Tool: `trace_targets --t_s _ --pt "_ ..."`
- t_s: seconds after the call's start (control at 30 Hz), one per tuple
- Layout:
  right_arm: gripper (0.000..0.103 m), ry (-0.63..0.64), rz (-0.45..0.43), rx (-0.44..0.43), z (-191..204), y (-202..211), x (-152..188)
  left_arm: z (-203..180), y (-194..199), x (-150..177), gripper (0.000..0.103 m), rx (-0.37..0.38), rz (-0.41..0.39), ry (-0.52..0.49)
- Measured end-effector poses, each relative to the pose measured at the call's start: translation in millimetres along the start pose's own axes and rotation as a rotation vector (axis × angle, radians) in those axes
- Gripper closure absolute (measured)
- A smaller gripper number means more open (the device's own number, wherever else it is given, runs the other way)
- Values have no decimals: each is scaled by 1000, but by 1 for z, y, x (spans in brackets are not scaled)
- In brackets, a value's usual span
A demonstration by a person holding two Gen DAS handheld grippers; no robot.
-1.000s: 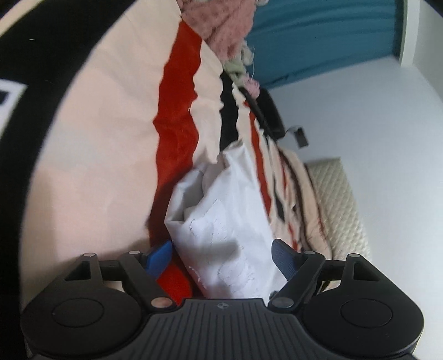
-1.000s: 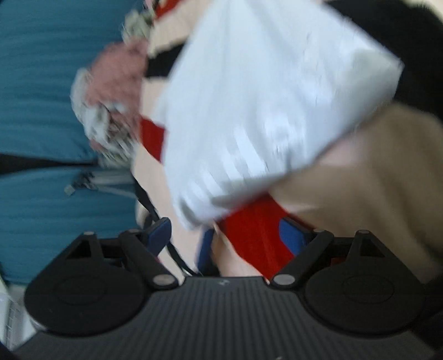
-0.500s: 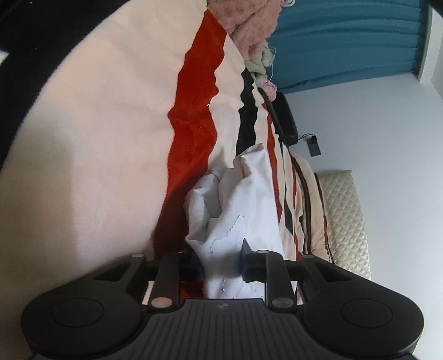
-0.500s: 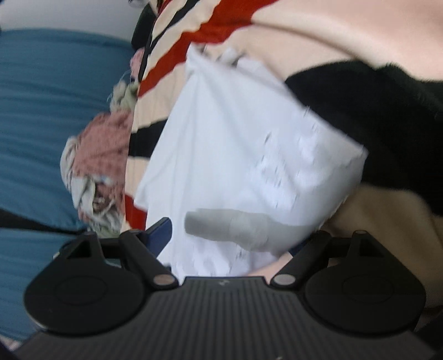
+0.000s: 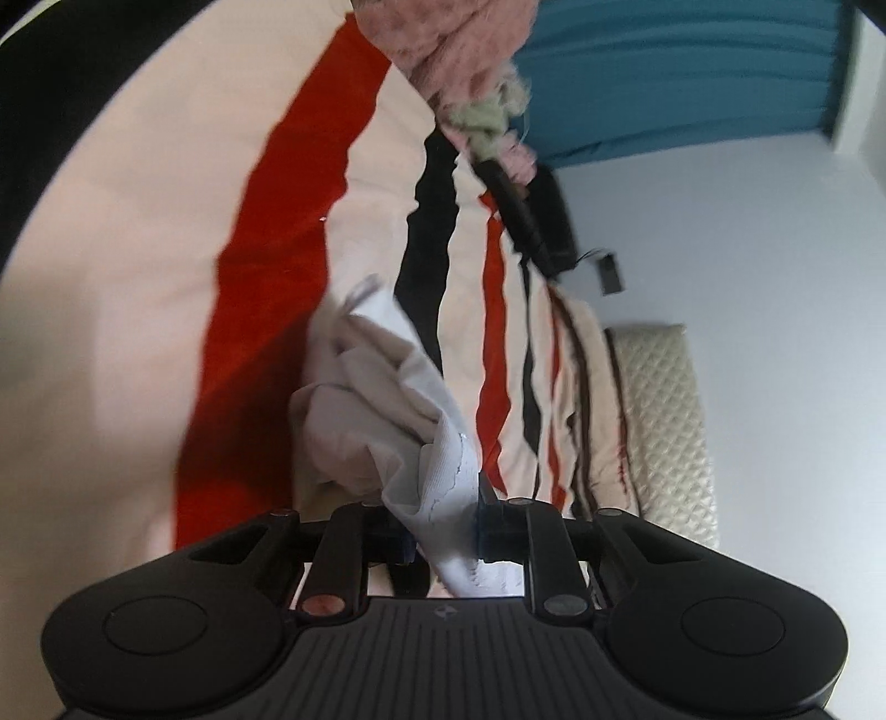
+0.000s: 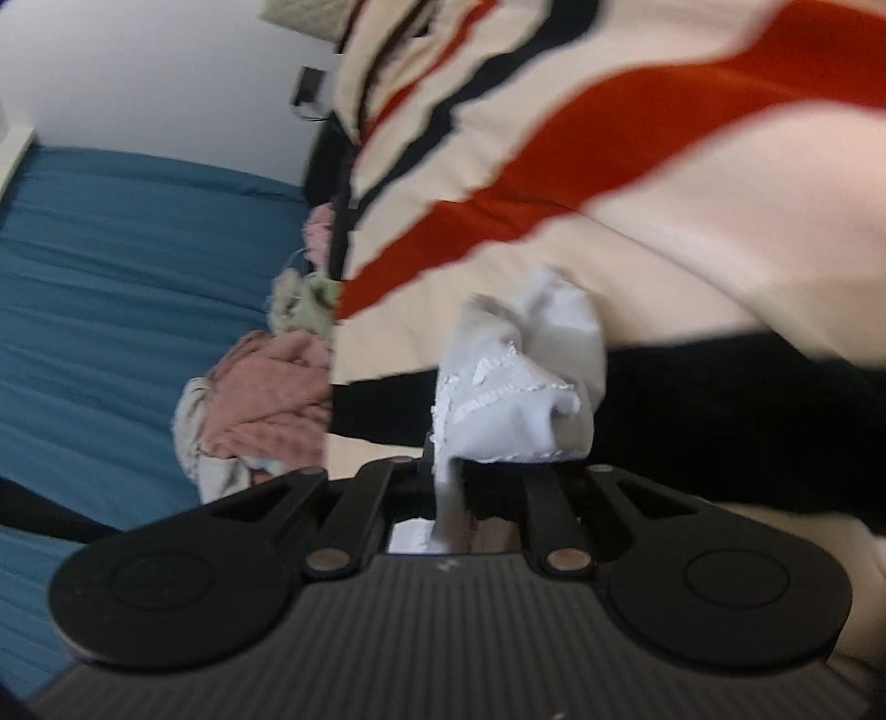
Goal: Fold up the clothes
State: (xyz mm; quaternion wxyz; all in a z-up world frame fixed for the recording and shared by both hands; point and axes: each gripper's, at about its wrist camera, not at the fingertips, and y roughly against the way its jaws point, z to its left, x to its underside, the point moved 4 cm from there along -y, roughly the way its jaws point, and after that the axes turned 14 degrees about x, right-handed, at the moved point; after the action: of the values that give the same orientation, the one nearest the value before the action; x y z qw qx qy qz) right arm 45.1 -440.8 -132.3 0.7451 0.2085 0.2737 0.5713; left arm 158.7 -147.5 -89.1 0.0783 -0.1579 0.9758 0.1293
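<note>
A white garment (image 5: 382,399) with a cracked pale print hangs bunched above a striped cream, red and black blanket (image 5: 138,249). My left gripper (image 5: 443,526) is shut on one edge of it, and the cloth runs down between the pads. In the right wrist view the same white garment (image 6: 515,387) is crumpled just ahead of my right gripper (image 6: 448,487). Its jaws are closing, with a thin fold of the cloth pinched between them. Neither view shows the rest of the garment spread out.
A heap of pink and pale clothes (image 5: 459,50) lies at the blanket's far edge, seen too as the clothes heap (image 6: 260,387). A black strap (image 5: 520,216), a teal curtain (image 6: 111,266) and a quilted beige cushion (image 5: 659,421) border the bed by a white wall.
Both grippers went from open to closed on the white garment, the left first and then the right. They rose, and the garment went from lying flat to hanging bunched.
</note>
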Motion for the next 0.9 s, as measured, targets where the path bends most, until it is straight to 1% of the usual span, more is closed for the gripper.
trace_targets --t_s 0.1,0.13,0.27,0.37,0.43,0.5,0.57,0.6,0.67,0.77,0.8,0.83,0.87,0.9 --pt "92 39 15 -18 43 -16 -17 -32 -25 -29 82 -55 32 -80" --pt "92 59 20 -26 60 -25 -22 -43 -37 -42 82 -61 35 -107" --pt "92 151 -1 -94 134 -65 -40 -88 -95 -110 82 -86 21 -209" --pt "92 211 -37 -159 191 -88 -58 -127 -129 -155 83 -40 -20 -299" --pt "93 264 -83 -204 217 -96 -69 -150 -146 -179 82 3 -53 -364" --pt "93 320 -126 -240 236 -104 -77 -152 -162 -190 82 15 -76 -426" --pt "93 361 -135 -231 228 -122 -77 -142 -177 -194 82 4 -85 -480" --pt "93 375 -130 -217 220 -133 -76 -127 -182 -190 82 -21 -72 -496" --pt "93 402 -98 -168 191 -160 -69 -92 -193 -180 82 -74 -39 -524" --pt "92 430 11 -29 132 -198 -47 -19 -186 -148 82 -191 54 -541" --pt "92 439 66 27 110 -210 -38 5 -180 -136 82 -235 90 -536" --pt "91 439 98 53 97 -213 -33 25 -176 -124 81 -274 121 -540" --pt "90 437 124 72 86 -214 -28 34 -173 -115 77 -296 134 -562" --pt "91 435 150 91 75 -216 -24 37 -168 -107 75 -305 135 -593"
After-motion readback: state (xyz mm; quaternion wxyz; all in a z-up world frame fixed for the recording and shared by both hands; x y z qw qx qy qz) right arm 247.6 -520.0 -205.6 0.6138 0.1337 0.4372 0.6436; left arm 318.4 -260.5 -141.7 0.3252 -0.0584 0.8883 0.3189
